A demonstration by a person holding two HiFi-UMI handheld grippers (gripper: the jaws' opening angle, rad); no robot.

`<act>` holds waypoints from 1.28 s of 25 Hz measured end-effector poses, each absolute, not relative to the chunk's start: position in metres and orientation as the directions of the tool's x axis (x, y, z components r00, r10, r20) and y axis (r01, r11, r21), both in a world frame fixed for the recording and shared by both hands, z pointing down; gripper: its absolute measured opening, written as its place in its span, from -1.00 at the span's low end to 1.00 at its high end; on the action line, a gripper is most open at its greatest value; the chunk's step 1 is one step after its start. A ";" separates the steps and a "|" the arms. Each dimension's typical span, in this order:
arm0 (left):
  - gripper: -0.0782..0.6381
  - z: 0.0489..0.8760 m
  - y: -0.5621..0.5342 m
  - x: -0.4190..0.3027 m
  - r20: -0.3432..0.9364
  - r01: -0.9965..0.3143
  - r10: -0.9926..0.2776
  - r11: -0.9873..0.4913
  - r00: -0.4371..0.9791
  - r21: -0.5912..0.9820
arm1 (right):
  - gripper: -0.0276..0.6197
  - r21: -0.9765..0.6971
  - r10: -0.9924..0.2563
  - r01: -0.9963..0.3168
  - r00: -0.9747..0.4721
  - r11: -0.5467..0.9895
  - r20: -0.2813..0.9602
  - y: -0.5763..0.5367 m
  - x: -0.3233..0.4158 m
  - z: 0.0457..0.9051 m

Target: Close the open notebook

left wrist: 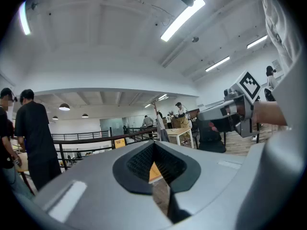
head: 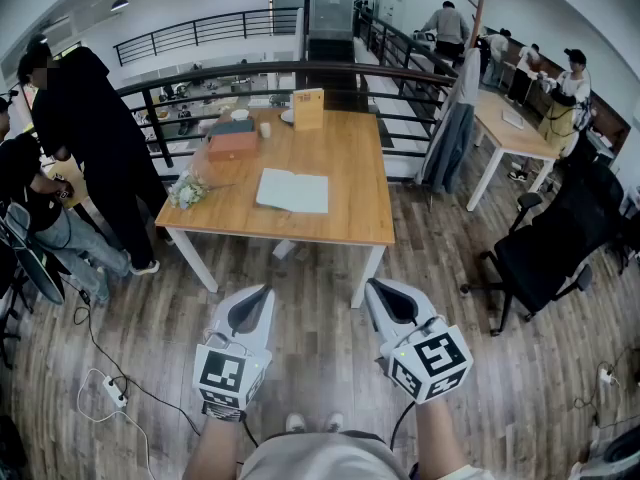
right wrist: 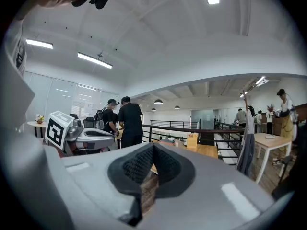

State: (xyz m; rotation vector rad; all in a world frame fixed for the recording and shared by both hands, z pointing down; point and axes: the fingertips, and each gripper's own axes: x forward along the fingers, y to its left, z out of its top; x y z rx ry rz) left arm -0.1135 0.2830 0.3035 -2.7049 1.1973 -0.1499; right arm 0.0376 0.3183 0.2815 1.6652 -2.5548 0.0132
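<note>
The open notebook [head: 292, 190] lies flat with its white pages up on the wooden table [head: 352, 168], near the table's front edge. Both grippers hang low over the wooden floor, well short of the table and pointing level toward it. My left gripper [head: 260, 296] is shut with nothing in it; in the left gripper view its jaws [left wrist: 154, 146] meet at the tip. My right gripper [head: 377, 290] is likewise shut and empty, its jaws [right wrist: 152, 147] closed together in the right gripper view. Each gripper shows beside the other: the right gripper [left wrist: 230, 111] and the left gripper [right wrist: 79, 134].
On the table stand a brown box [head: 233, 144], a yellow upright card [head: 308, 109] and a flower bunch [head: 187, 190]. People [head: 90, 138] stand at the table's left. A black office chair [head: 555, 243] is at the right, a power strip [head: 113, 393] on the floor at the left.
</note>
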 end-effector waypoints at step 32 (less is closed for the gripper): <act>-0.77 0.318 0.215 -0.050 0.018 -0.793 -0.809 -0.580 0.588 -0.184 | -0.92 0.074 -0.883 -0.880 -0.463 0.469 0.077 0.243 0.111 0.293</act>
